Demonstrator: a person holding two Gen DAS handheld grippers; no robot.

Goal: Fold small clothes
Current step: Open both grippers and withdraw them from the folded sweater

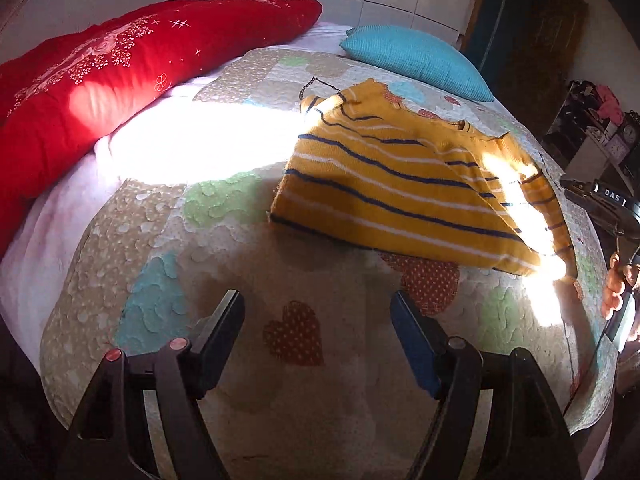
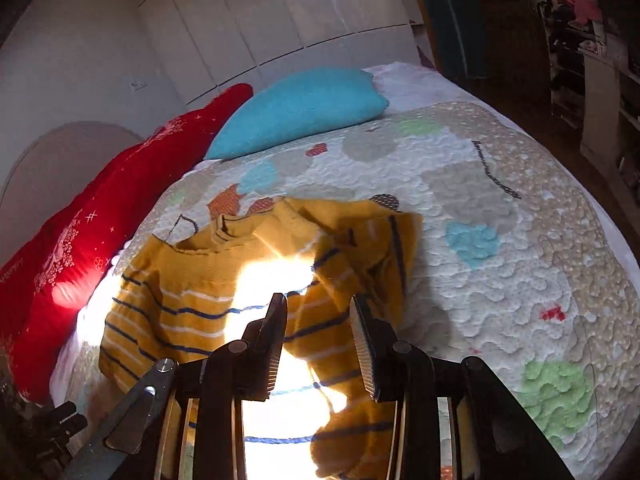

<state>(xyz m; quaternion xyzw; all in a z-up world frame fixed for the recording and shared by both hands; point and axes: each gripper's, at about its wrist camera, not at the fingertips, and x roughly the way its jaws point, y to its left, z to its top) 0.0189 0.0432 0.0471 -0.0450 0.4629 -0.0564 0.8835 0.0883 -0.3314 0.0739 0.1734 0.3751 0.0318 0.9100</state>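
A: Where does the mustard-yellow knitted sweater with navy and white stripes (image 1: 404, 192) lie?

B: On the patchwork quilted bed (image 1: 248, 248), near a long red pillow (image 1: 120, 76) and a turquoise cushion (image 2: 300, 108).

A: The jaws?

B: The left gripper (image 1: 318, 300) is spread, empty. The right gripper (image 2: 319, 306) is parted above the sweater, pinching nothing.

Glare is washing out the yellow striped sweater (image 2: 256, 300) just ahead of the right gripper's jaws, and the frame's bottom edge is cutting off its hem. Beyond them, shelf clutter (image 2: 572, 32) is staying too blurred to identify.
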